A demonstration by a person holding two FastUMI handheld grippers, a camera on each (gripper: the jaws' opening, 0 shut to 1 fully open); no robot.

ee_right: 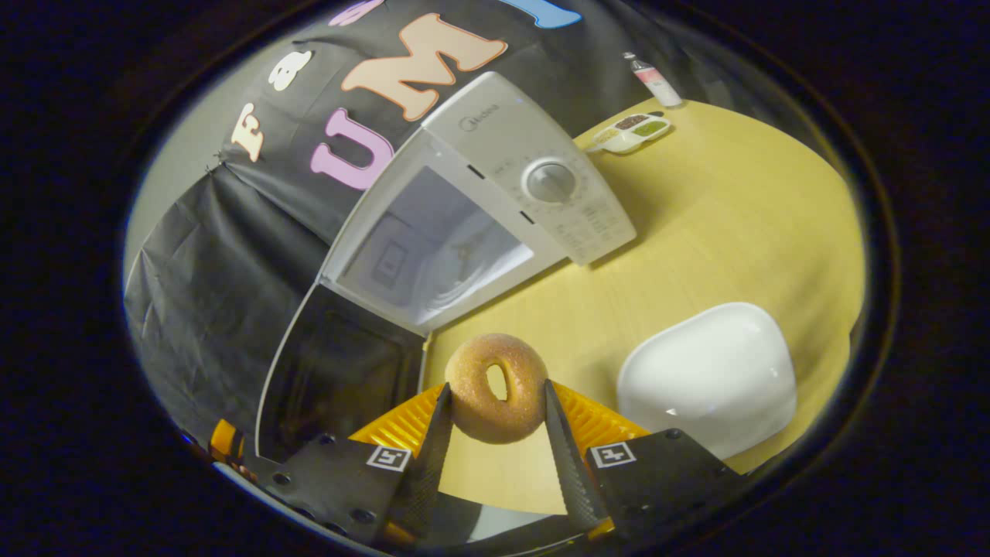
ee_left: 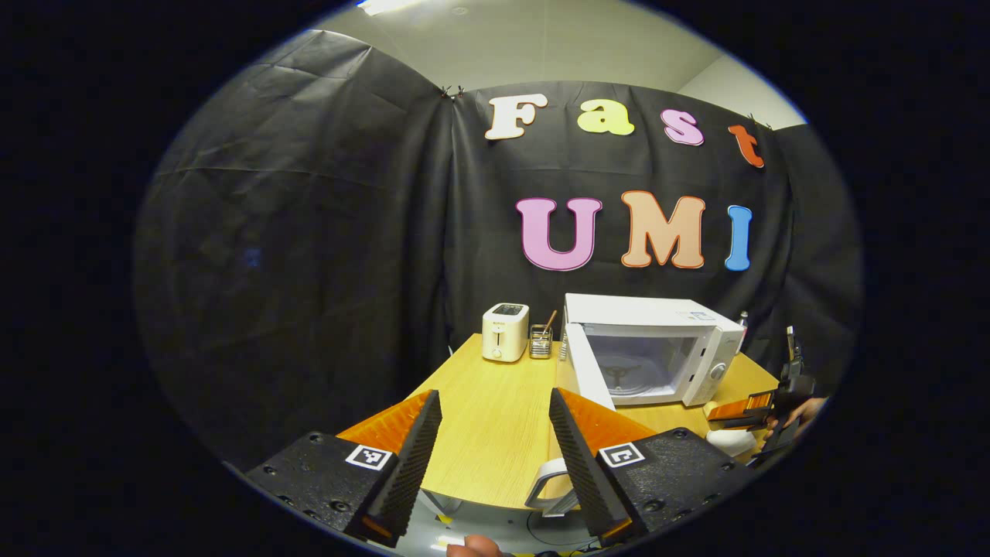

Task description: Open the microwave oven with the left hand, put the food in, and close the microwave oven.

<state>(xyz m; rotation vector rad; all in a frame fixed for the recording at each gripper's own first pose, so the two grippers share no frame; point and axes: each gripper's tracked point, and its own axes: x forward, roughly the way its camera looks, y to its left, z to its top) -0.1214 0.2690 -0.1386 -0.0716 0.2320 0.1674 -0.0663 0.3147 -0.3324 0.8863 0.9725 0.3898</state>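
The left tongs (ee_left: 495, 449) were held level, facing forward, with their two fingers (ee_left: 410, 464) spread wide apart and nothing between them. Seen from the left gripper view, the right tongs (ee_left: 746, 410) sat farther off at the right edge, gripped by a hand (ee_left: 804, 410). In the right gripper view the right tongs (ee_right: 495, 433) were rolled over to one side, and their two fingers (ee_right: 429, 456) pressed against opposite sides of a doughnut (ee_right: 496, 387), which stood on edge between them.

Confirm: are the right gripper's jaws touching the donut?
Touching. Right gripper view shows the right gripper with both jaws pressed against the donut, lifted off the table.
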